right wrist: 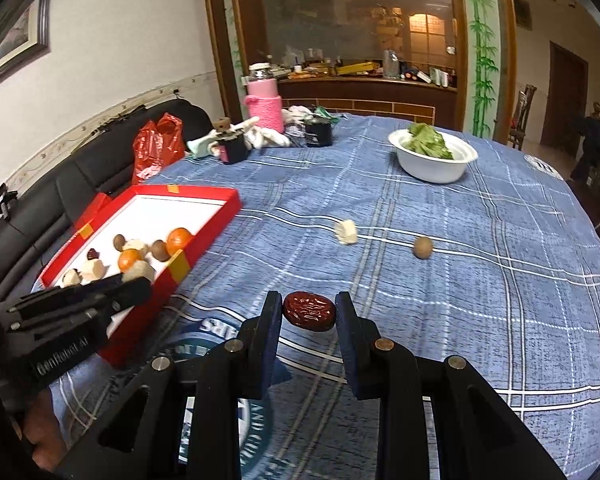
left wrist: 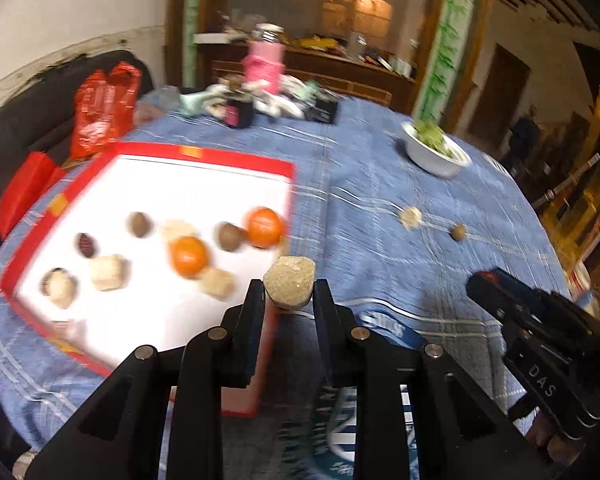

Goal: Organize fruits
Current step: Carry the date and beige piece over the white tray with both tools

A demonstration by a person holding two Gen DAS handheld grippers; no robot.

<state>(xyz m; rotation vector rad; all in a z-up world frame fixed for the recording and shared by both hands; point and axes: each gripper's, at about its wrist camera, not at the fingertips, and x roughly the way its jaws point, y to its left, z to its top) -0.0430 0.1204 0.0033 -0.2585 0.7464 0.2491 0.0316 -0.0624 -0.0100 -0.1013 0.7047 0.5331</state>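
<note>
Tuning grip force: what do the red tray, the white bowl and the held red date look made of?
Red tray: likely cardboard, matte, flat folded walls with orange tape. White bowl: smooth and glossy, ceramic or plastic, cannot tell. Red date between the right gripper fingers: dried fruit, wrinkled shiny skin.

Your table (right wrist: 440, 280) wears blue plaid cloth; black sofa (right wrist: 100, 168) sits at left, white wall (right wrist: 120, 40) upper left, cluttered wooden counter (right wrist: 364, 92) behind.
</note>
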